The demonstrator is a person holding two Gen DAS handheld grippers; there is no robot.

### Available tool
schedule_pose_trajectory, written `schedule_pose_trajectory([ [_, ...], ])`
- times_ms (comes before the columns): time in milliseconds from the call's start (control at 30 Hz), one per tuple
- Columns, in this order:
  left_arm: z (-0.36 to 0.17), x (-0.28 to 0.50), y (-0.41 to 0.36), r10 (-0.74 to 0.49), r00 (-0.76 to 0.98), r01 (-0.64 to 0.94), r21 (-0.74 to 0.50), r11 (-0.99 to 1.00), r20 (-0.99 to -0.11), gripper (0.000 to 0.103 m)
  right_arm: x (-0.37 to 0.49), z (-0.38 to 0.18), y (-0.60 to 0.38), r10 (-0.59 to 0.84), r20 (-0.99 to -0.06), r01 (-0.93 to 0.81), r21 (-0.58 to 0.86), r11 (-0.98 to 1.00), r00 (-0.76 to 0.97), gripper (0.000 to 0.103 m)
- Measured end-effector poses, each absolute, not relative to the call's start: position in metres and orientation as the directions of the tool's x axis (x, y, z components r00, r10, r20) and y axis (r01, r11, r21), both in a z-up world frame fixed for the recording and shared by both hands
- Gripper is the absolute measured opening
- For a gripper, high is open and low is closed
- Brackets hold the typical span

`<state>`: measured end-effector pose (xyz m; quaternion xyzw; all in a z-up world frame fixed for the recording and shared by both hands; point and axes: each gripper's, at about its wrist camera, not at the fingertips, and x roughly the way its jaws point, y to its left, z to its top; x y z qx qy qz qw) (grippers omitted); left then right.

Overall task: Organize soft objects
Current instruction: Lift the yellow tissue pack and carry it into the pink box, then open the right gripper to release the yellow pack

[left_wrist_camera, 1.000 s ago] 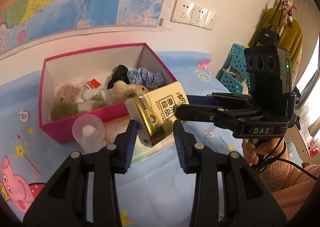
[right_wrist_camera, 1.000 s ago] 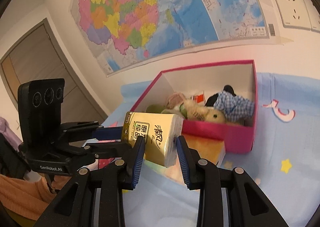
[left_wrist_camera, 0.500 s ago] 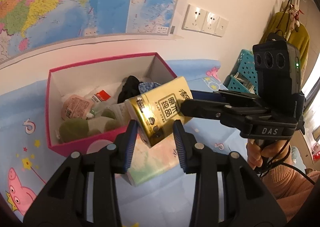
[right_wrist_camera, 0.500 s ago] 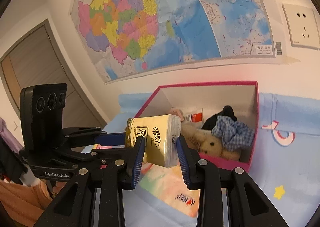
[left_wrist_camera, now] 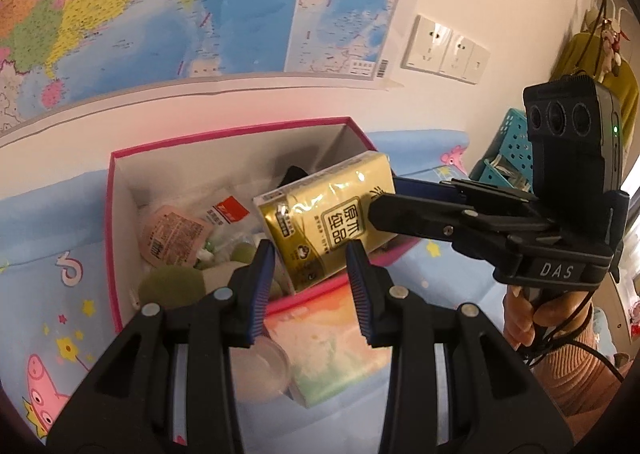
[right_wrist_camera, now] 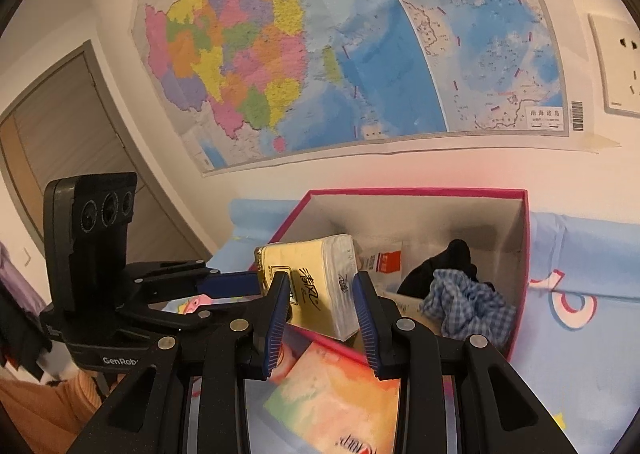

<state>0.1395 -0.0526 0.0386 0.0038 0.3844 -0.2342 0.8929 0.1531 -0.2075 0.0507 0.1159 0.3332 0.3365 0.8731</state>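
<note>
A gold tissue pack (left_wrist_camera: pixel 328 221) hangs over the front edge of the pink box (left_wrist_camera: pixel 116 157). Both grippers grip it from opposite sides: my left gripper (left_wrist_camera: pixel 310 278) is shut on its near end, and my right gripper (right_wrist_camera: pixel 322 306) is shut on the pack (right_wrist_camera: pixel 316 286) too. The right gripper also shows in the left wrist view (left_wrist_camera: pixel 384 209). The box (right_wrist_camera: pixel 520 254) holds a blue checked cloth (right_wrist_camera: pixel 464 306), a black cloth (right_wrist_camera: pixel 448 262), a pink pouch (left_wrist_camera: pixel 172 234) and green soft items (left_wrist_camera: pixel 172 286).
A colourful tissue packet (right_wrist_camera: pixel 340 398) lies in front of the box on the blue cartoon sheet (left_wrist_camera: pixel 48 294). A clear plastic cup (left_wrist_camera: pixel 260 370) stands beside it. The wall with a map is right behind the box. A teal basket (left_wrist_camera: pixel 508 157) stands at the far right.
Both grippers have carried the tissue pack up and forward, from in front of the box to over its front edge. The jaws stay shut on it.
</note>
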Motion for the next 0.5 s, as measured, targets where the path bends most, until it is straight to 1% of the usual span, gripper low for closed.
schedule_pose_trajectory([
  [267, 0.037, 0.159, -0.053, -0.396, 0.588, 0.402, -0.169, 0.9, -0.705, 0.039, 0.178, 0.044, -0.205, 0.664, -0.505, -0.483, 0.456, 0.747, 0.551, 0.034],
  [500, 0.029, 0.176, -0.054, -0.381, 0.576, 0.38, -0.175, 0.908, -0.724, 0.039, 0.195, 0.031, -0.202, 0.653, -0.526, -0.455, 0.469, 0.757, 0.545, 0.034],
])
